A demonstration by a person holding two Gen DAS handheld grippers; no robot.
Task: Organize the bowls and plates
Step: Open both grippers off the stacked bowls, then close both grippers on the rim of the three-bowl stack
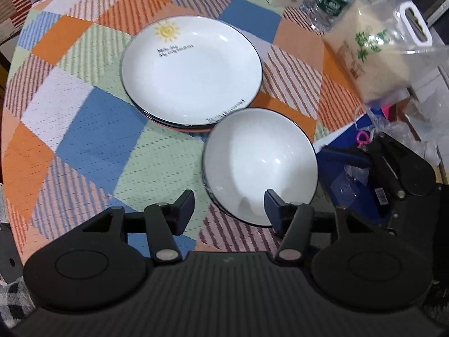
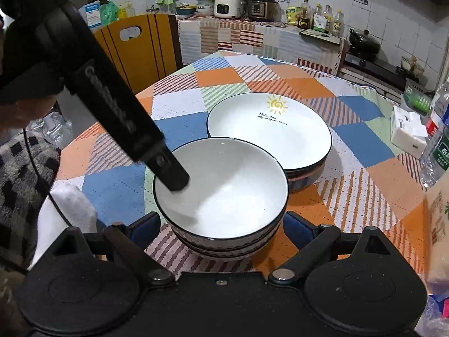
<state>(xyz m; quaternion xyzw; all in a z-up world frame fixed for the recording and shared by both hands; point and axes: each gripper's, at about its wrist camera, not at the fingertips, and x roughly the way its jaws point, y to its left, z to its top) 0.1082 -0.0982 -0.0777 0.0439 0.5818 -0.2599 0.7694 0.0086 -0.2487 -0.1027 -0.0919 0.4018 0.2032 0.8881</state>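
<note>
Black plastic with dark blue pads makes up both sets of fingers. The left gripper (image 1: 229, 206) has its fingers spread and pinching nothing: one pad hangs over the near inside of the top bowl (image 1: 259, 165), the other outside it above the cloth, so the bowl's rim runs between them untouched. That reads to me as a let-go after setting the bowl onto its stack. The right gripper (image 2: 223, 229) has its fingers spread wide on either side of the same bowl stack (image 2: 221, 236), low beside the walls; whether the pads touch the glaze I cannot tell, though the pose looks meant to steady or square the pile.

Glossy white glaze lines the bowls, deep and round, with thin dark rims and a banded pattern outside. Just beyond, edges nearly meeting, sits the plate stack (image 2: 269, 137): shallow, broad, white, dark-rimmed, the top one printed with a yellow sun and small lettering. Like sits with like, so the sorting seems close to finished.

Under everything, the tabletop (image 1: 84, 140) wears a woven patchwork cloth in orange, blue, green and striped squares.
</note>
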